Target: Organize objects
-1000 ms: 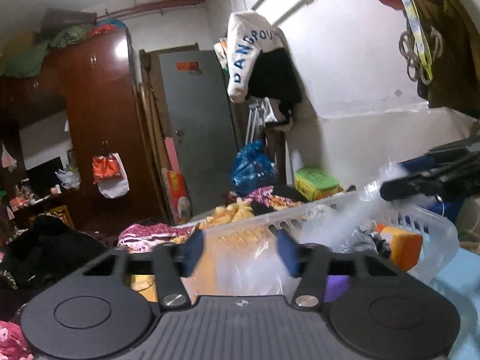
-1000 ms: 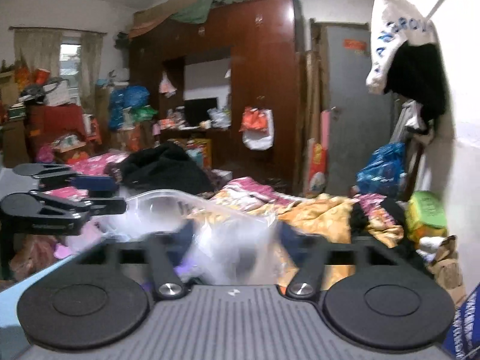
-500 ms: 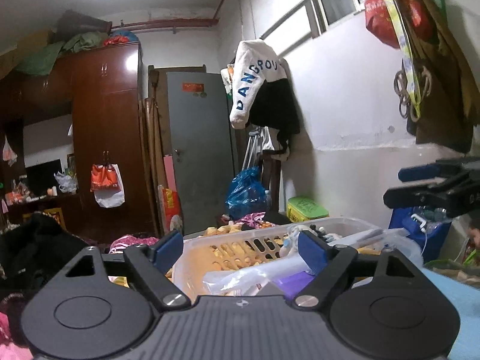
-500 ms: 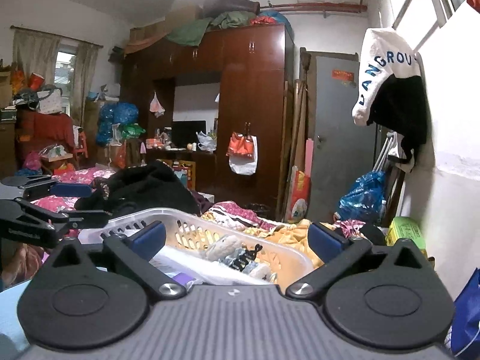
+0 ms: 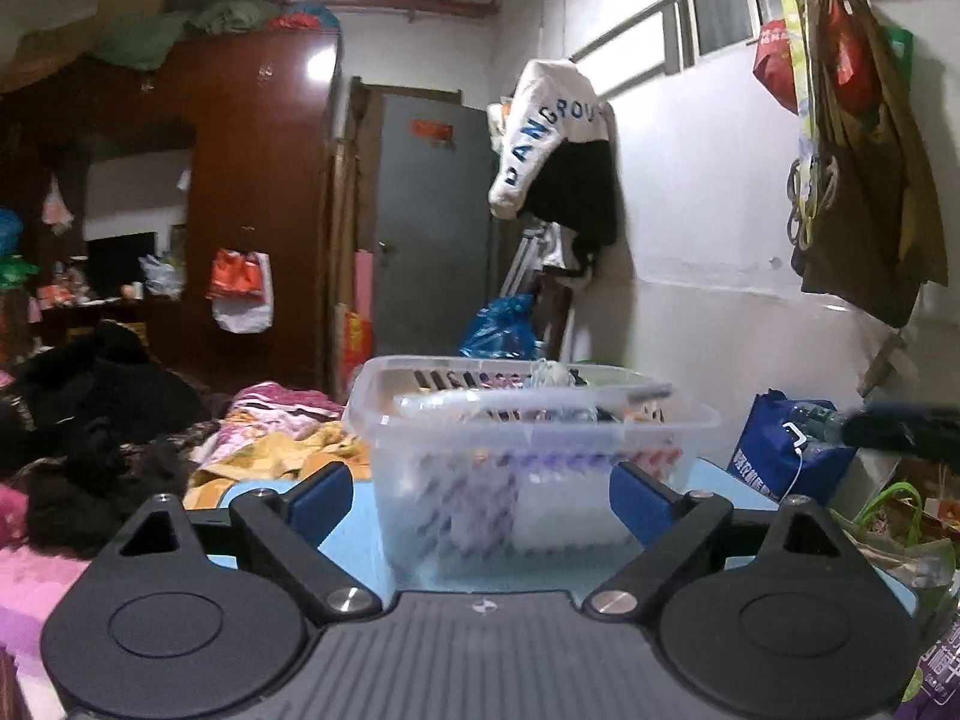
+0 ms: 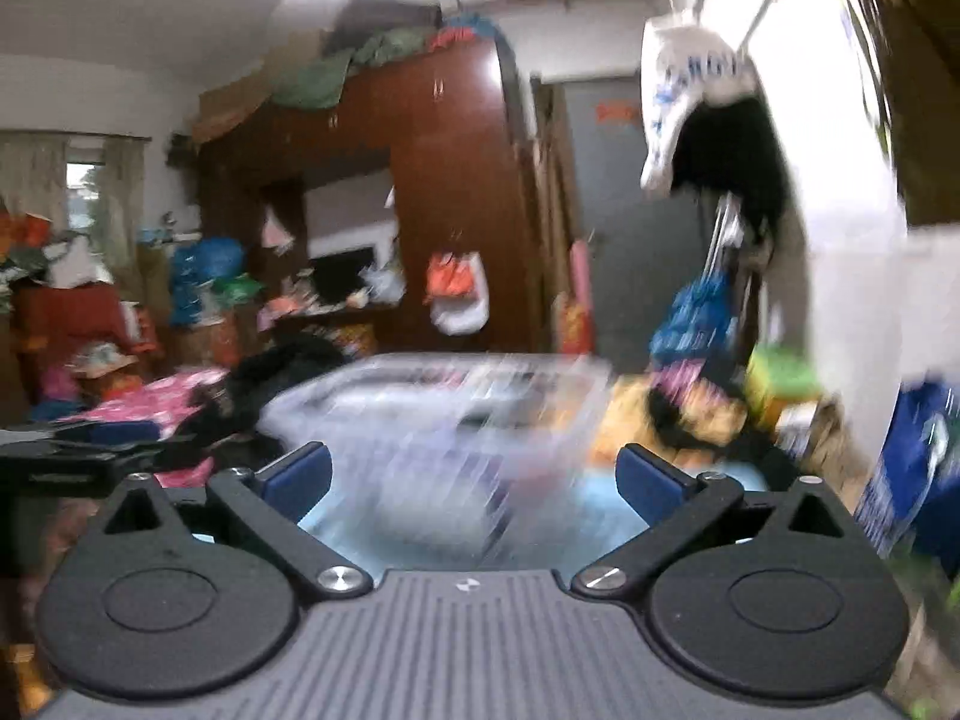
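A clear plastic basket (image 5: 528,438) stands on a light blue surface (image 5: 354,522) and holds several small items and a clear plastic bag. My left gripper (image 5: 480,495) is open and empty, level with the basket's near wall and a little short of it. My right gripper (image 6: 474,474) is open and empty; its view is motion-blurred, and the basket (image 6: 432,408) shows ahead of it. The right gripper's black fingers (image 5: 900,429) show at the right edge of the left wrist view. The left gripper (image 6: 90,450) shows at the left edge of the right wrist view.
A blue bag (image 5: 786,450) with a bottle stands right of the basket by the white wall. Piled clothes and blankets (image 5: 270,438) lie left of and behind the basket. A dark wardrobe (image 5: 240,210) and a grey door (image 5: 432,222) stand at the back.
Both grippers have opened, let go of the clear plastic bag and pulled back from the basket. The bag now lies in the basket. The right wrist view is swinging.
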